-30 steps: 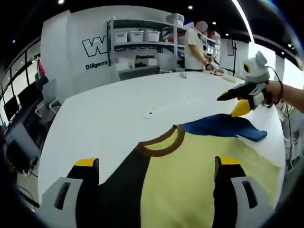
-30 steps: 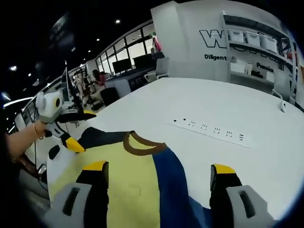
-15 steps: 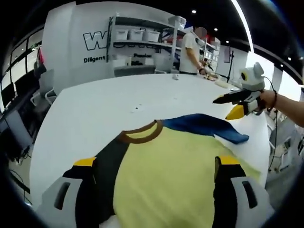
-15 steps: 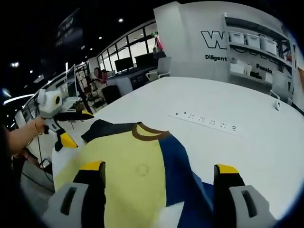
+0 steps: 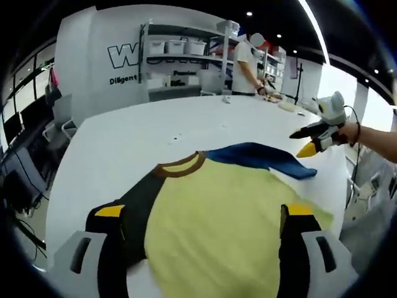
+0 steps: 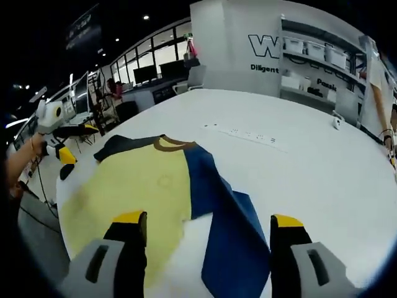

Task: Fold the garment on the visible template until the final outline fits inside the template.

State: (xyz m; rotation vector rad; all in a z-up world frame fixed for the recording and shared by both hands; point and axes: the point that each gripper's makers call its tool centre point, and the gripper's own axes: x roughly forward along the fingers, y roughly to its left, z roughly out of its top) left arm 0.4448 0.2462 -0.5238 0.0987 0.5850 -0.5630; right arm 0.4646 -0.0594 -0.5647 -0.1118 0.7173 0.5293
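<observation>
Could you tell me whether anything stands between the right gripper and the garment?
Nothing visible does. The right gripper hangs open directly over the garment, whose blue sleeve runs between its jaws on the white table.

garment (image 5: 229,211): soft matt cloth, ribbed brown collar (image 5: 180,166) | counter (image 6: 310,161): smooth white, slight sheen | left tool (image 5: 205,248): grey plastic jaws

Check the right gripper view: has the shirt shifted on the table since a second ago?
Cannot tell. The shirt now sits farther from the power strip, but the camera itself pulled back.
</observation>
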